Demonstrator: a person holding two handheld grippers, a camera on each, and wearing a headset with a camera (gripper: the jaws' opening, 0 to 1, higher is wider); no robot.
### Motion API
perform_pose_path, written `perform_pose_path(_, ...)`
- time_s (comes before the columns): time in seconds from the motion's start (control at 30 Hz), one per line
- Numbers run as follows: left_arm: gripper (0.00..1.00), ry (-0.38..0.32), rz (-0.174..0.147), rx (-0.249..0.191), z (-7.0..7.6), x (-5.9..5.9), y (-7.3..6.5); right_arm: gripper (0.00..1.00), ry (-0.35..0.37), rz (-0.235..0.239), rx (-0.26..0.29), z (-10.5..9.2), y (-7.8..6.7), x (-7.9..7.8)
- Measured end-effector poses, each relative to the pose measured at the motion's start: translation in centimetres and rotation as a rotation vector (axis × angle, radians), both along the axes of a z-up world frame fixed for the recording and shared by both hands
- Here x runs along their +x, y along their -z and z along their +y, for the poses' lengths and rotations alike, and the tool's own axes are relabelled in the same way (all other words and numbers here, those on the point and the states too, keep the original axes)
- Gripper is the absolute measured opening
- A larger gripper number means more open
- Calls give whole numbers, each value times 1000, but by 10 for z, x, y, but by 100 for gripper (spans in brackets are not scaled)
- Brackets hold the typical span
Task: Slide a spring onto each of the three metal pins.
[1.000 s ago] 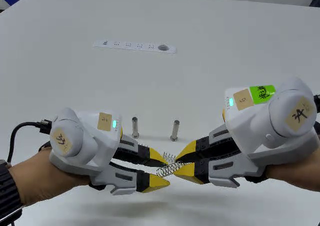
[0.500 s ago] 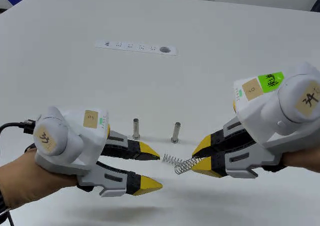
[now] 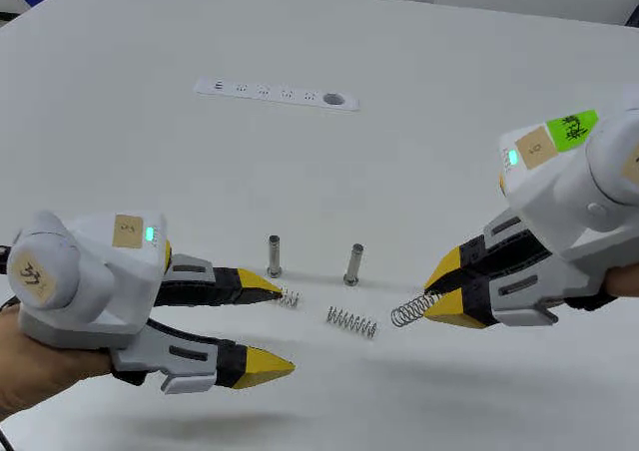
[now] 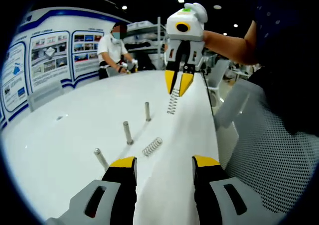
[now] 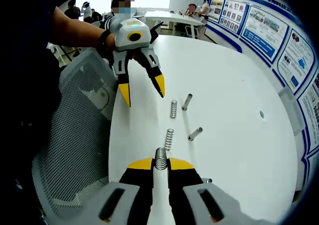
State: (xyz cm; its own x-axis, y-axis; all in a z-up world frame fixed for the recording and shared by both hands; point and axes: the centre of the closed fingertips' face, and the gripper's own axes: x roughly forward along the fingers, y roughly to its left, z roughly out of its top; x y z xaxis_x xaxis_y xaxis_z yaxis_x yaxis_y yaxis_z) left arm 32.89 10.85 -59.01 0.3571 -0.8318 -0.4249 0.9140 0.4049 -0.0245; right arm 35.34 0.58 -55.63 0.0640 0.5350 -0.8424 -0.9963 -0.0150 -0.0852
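right gripper (image 3: 427, 303) pinching spring (image 3: 406, 312), left gripper (image 3: 286, 328) spread

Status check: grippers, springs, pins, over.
Left gripper open, empty. Right gripper shut on one spring. Three pins bare, two springs loose on table. Nothing blocking.

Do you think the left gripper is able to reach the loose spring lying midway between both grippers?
Probably yes: the left gripper is open, and bare table lies between its jaws and that spring.

Silver spring (image 3: 407, 310) and pins (image 3: 351, 263), white table (image 3: 150, 162), yellow-tipped black-and-white left gripper (image 3: 286, 329) and right gripper (image 3: 431, 299).
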Motion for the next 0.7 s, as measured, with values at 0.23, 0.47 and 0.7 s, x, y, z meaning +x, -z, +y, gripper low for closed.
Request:
perform_pose_path(0.23, 49, -64, -3, -22, 13, 3, -2, 11, -4, -14, -66, -14, -4, 9)
perform_pose_path(0.47, 51, -116, -1, -41, 23, 2, -3, 11, 10, -35, -126, -29, -9, 23)
perform_pose_path(0.7, 54, -158, -2, -55, 30, 4, -5, 11, 25, -53, -168, -40, -20, 41)
